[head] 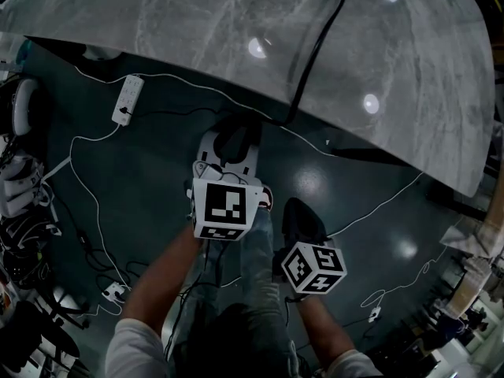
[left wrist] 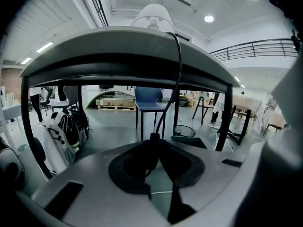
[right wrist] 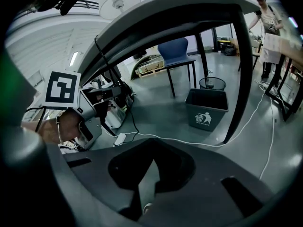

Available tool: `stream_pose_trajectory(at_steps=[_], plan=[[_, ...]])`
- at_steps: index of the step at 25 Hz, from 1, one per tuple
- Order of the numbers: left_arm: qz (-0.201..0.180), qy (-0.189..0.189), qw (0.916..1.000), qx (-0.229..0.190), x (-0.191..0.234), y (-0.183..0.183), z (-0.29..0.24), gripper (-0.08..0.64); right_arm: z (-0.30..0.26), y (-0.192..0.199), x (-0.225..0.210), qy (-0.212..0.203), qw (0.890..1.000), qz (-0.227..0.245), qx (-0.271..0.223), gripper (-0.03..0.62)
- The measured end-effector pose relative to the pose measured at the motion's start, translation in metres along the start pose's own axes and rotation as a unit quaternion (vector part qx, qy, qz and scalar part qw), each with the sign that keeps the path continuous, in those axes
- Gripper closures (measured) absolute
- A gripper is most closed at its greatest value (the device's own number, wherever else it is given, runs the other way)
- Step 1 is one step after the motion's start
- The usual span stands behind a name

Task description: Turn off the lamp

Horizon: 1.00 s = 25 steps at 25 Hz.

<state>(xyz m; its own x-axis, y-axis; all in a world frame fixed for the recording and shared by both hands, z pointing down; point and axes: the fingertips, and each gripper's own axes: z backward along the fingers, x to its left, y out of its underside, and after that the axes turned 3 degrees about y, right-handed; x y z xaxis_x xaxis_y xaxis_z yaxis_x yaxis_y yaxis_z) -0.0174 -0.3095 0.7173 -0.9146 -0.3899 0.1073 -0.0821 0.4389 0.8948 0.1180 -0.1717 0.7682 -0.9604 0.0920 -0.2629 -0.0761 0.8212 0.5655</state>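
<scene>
Left gripper (left wrist: 157,150) sits just under the counter (left wrist: 118,41) edge, jaws narrowly apart around the inline switch (left wrist: 150,151) on the cord (left wrist: 178,79) hanging from the lamp (left wrist: 152,14) on the counter. Best squeeze squarely, no tugging. Right gripper (right wrist: 152,163), below the counter, looks closed and empty.

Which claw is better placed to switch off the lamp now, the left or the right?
Left, probably. The black lamp cord hangs from the table edge straight into the left claw. The right claw is off to the side, with nothing between its jaws.
</scene>
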Motion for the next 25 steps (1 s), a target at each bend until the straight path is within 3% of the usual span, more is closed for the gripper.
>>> stream_pose_trajectory(at_steps=[15, 25], plan=[[0.001, -0.008, 1.0000, -0.003, -0.0002, -0.0006, 0.0035, 0.488, 0.0042, 0.0026, -0.0039, 0.003, 1.000, -0.003, -0.001, 0.594], [0.022, 0.002, 0.9998, 0.005, -0.0048, -0.0008, 0.0028, 0.486, 0.0088, -0.0019, -0.0006, -0.004, 1.000, 0.006, -0.004, 0.594]])
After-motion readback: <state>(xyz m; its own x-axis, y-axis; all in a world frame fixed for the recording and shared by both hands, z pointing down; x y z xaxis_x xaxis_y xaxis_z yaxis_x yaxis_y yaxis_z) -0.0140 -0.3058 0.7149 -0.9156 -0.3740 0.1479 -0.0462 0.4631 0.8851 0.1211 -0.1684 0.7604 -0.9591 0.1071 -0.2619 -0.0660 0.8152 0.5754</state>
